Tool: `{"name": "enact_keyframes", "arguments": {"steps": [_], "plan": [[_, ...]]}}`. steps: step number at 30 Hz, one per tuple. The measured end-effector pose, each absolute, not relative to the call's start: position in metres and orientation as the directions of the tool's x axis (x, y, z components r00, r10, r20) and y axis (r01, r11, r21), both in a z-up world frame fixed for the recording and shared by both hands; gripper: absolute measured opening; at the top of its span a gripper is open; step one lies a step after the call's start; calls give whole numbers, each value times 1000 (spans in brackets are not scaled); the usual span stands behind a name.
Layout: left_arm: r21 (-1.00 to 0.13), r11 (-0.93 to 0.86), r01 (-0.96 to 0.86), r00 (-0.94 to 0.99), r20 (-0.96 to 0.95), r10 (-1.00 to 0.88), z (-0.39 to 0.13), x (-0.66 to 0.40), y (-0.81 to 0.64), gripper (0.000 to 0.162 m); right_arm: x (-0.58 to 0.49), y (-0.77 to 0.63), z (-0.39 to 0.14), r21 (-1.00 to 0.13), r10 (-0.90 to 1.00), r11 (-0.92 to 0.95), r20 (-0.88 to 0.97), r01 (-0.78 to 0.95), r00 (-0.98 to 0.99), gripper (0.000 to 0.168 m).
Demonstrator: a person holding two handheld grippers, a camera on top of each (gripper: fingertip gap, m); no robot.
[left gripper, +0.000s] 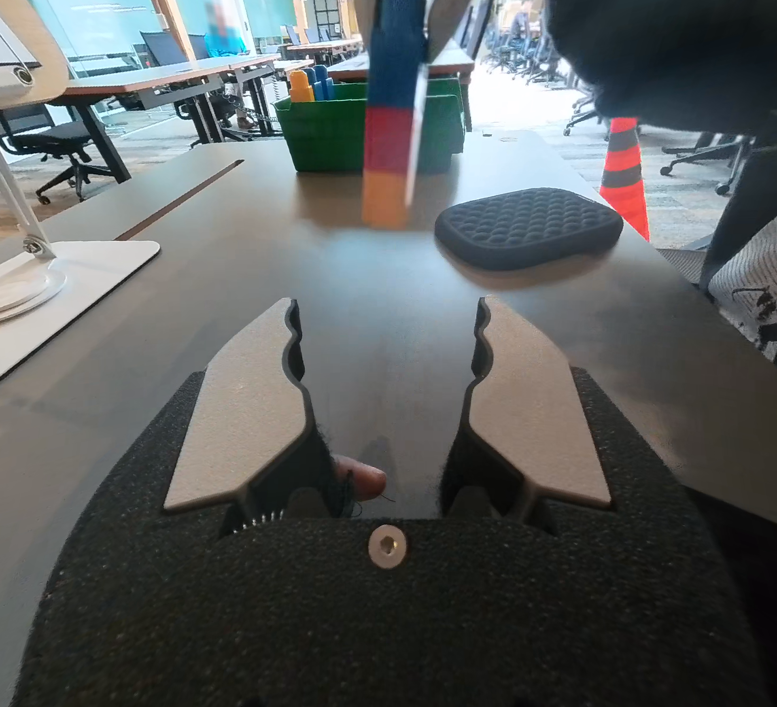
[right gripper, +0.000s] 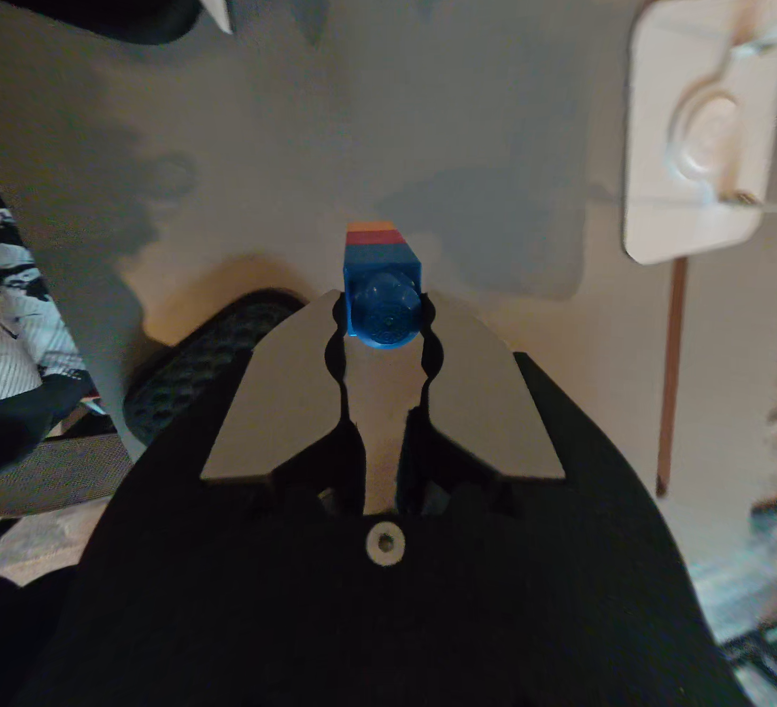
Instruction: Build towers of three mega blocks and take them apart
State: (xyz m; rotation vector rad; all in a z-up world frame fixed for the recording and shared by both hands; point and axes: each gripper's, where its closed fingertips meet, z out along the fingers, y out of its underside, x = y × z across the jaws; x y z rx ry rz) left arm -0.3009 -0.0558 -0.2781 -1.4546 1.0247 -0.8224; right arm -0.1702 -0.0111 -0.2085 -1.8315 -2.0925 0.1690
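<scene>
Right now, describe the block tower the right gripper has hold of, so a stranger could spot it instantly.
On the dark tabletop, in front of the green plastic bin and left of the black dimpled pad, stands a three-block tower. The right gripper grips its blue top block. Unlike the bin's loose blocks, it is stacked blue, red, orange.

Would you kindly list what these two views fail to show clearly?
- Tower base contact with the table: blurred in left wrist view, hidden under the blue block in right wrist view.
- Green bin contents: mostly behind its wall.
- Right gripper body: cut off by the top edge, left wrist view.
</scene>
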Motion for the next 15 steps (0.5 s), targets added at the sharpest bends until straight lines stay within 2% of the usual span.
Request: {"name": "enact_keyframes", "arguments": {"steps": [1, 9, 15], "plan": [[-989, -3, -147, 380, -54, -923, -278, -301, -56, 79, -156, 0, -196, -319, 976, 121, 209, 940, -55, 33], [-989, -4, -149, 382, -54, -922, -278, -301, -55, 78, -4, 78, -128, -292, 884, -266, 305, 919, 354, 33], [-990, -10, -143, 386, -46, -922, -278, -301, -55, 78, 82, 112, -131, -248, 782, -486, 304, 838, 544, 33]]}}
